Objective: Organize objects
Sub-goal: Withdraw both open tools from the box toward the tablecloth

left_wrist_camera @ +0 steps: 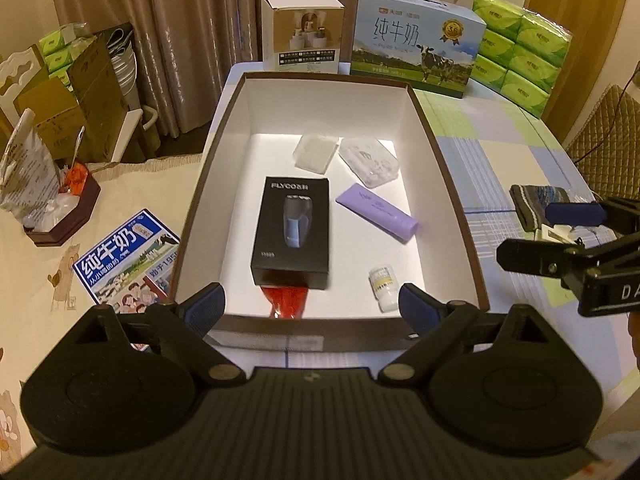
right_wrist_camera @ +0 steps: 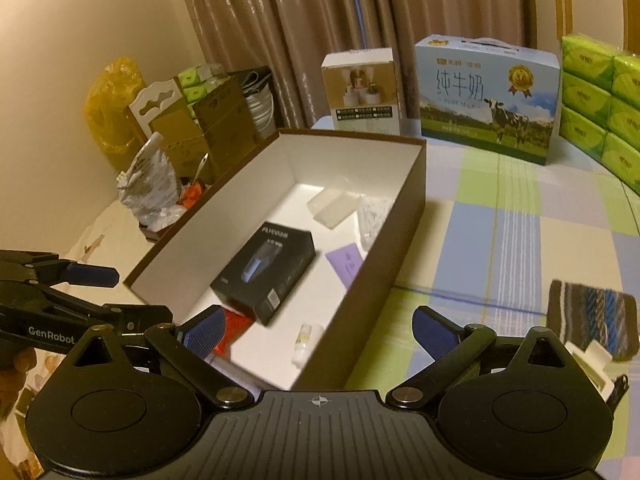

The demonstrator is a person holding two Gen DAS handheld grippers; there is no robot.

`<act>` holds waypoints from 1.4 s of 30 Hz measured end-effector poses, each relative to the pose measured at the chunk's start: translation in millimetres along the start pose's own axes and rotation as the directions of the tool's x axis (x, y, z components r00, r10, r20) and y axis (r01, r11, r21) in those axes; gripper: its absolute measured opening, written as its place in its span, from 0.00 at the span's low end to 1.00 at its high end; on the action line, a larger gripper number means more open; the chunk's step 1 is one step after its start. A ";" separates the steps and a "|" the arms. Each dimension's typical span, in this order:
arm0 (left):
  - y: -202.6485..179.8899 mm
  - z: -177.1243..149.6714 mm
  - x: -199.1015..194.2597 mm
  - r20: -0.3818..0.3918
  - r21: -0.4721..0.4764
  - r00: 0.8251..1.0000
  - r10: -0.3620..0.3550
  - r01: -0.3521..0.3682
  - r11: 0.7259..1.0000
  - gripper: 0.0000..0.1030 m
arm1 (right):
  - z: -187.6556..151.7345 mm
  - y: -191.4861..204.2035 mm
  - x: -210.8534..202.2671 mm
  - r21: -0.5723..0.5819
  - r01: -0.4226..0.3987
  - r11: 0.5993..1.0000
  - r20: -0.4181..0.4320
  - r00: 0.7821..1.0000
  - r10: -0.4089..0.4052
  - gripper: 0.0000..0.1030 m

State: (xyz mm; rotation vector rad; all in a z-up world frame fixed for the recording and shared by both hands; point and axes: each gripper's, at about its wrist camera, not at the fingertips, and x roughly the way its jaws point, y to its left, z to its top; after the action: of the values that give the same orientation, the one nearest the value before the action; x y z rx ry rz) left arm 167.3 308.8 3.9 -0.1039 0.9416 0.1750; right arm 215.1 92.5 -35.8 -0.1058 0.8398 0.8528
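Open box on counter holds black razor carton at centre, purple tube right of it, small bottle at near right. Left gripper over box's near rim, fingers released, empty. Right gripper likewise spread, empty.

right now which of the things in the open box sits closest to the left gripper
The small white bottle, lying on its side just beyond the left gripper. The black shaver box, purple tube and clear packets lie farther back.
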 end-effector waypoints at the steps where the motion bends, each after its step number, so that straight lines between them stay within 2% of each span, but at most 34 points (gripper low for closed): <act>1: -2.4 -2.3 -0.9 -0.002 -0.003 1.000 -0.001 0.001 1.000 0.89 | -3.0 -1.4 -2.4 0.003 -0.002 1.000 -0.003 1.000 0.002 0.94; 20: -73.3 -44.3 -17.2 -0.045 -0.012 0.999 -0.010 0.009 1.000 0.89 | -54.8 -37.7 -51.0 0.037 -0.030 0.999 -0.052 0.998 0.032 0.94; 33: -139.1 -59.3 -17.4 -0.070 0.018 0.996 -0.047 0.048 0.999 0.89 | -82.6 -88.0 -92.6 0.088 0.011 0.996 -0.065 0.998 -0.005 0.94; 42: -174.6 -58.3 -11.4 -0.088 0.055 0.994 -0.066 0.071 0.996 0.89 | -96.4 -121.5 -112.3 0.150 0.046 0.988 -0.069 0.997 -0.036 0.94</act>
State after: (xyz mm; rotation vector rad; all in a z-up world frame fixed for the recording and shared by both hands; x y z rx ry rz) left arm 148.4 126.8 -18.8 -0.0904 1.0267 0.0799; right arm 200.3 -97.7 -52.4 -0.0178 0.9584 0.7473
